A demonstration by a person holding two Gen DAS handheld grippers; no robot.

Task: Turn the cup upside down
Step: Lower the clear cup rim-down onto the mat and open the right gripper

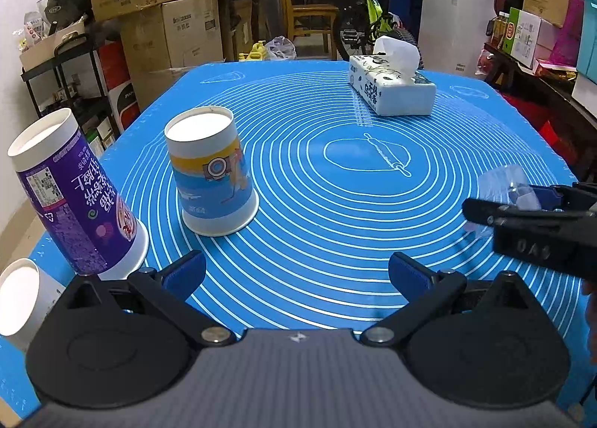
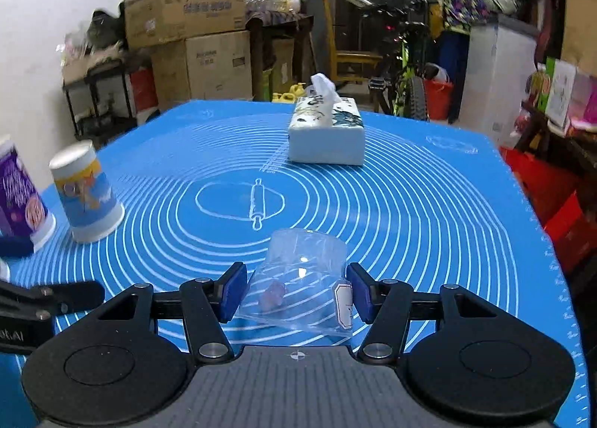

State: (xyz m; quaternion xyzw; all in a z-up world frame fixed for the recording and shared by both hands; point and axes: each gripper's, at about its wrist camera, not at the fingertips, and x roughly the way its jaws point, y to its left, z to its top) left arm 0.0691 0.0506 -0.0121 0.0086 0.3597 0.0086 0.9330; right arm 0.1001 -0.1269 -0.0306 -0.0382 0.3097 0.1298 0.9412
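A clear plastic cup (image 2: 304,278) sits between my right gripper's (image 2: 298,291) blue pads, narrow base pointing away, tilted over the blue mat (image 2: 410,211). The pads press its sides. The same cup shows in the left wrist view (image 1: 507,185), held by the right gripper (image 1: 522,204). My left gripper (image 1: 296,275) is open and empty above the mat's near edge. A blue and yellow paper cup (image 1: 212,174) stands upside down ahead left of it, also seen in the right wrist view (image 2: 86,193).
A purple paper cup (image 1: 74,196) stands upside down at the left edge, seen too in the right wrist view (image 2: 22,196). A white cup (image 1: 22,301) is at the near left corner. A tissue box (image 1: 391,88) lies at the back, and in the right wrist view (image 2: 328,129). Boxes and a bicycle stand beyond the table.
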